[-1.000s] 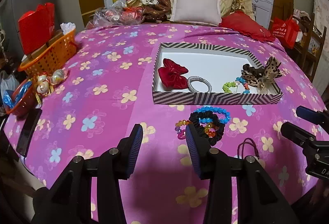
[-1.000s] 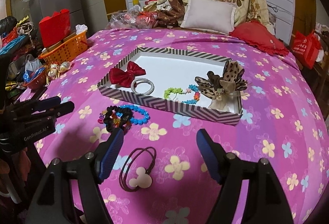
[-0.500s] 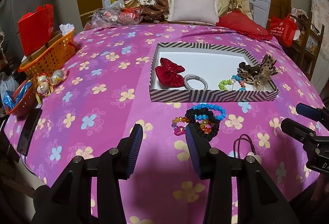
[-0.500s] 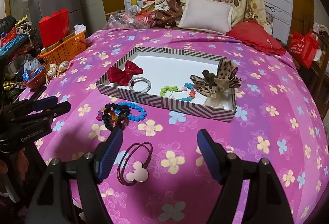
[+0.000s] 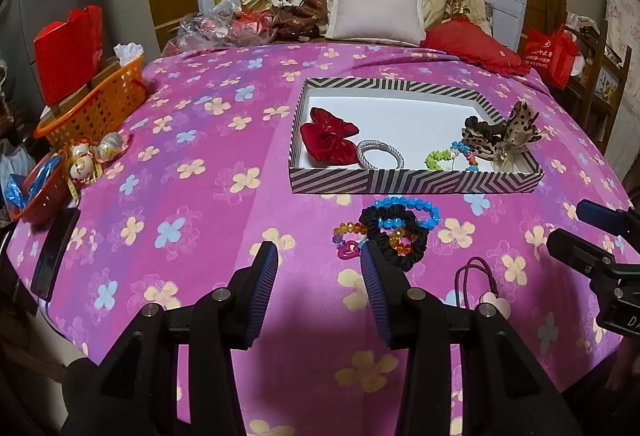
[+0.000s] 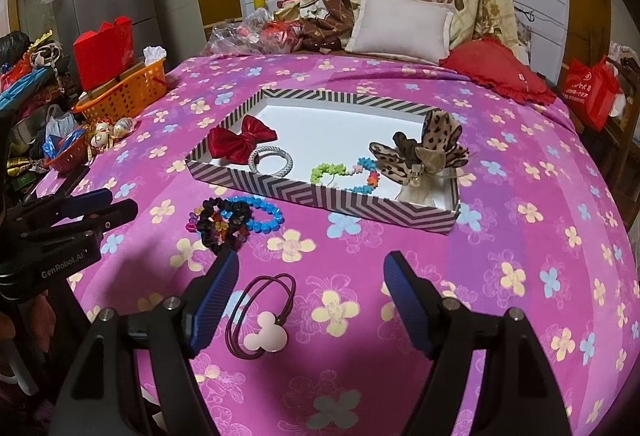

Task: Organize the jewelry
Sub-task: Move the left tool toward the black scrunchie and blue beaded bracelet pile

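A striped tray (image 5: 412, 183) (image 6: 324, 195) on the pink flowered bed holds a red bow (image 5: 328, 137), a silver bangle (image 5: 380, 155), a green and blue bead bracelet (image 5: 444, 155) and a leopard bow (image 5: 500, 135). In front of it lie a black scrunchie (image 5: 394, 236) tangled with a blue bead bracelet (image 5: 412, 207) and coloured beads, and a maroon hair tie with a pale charm (image 6: 264, 316). My left gripper (image 5: 320, 268) is open and empty, just left of the scrunchie. My right gripper (image 6: 312, 284) is open and empty, over the hair tie.
An orange basket (image 5: 100, 103) with a red box stands at the bed's left edge, beside small ornaments (image 5: 96, 151) and a red bowl (image 5: 32, 191). Pillows (image 5: 376, 11) and a red cushion (image 5: 476, 47) lie at the head. A red bag (image 5: 552, 55) hangs at right.
Both grippers have drawn back slightly toward the foot of the bed; the tray and loose jewelry look a little farther away. Nothing was picked up.
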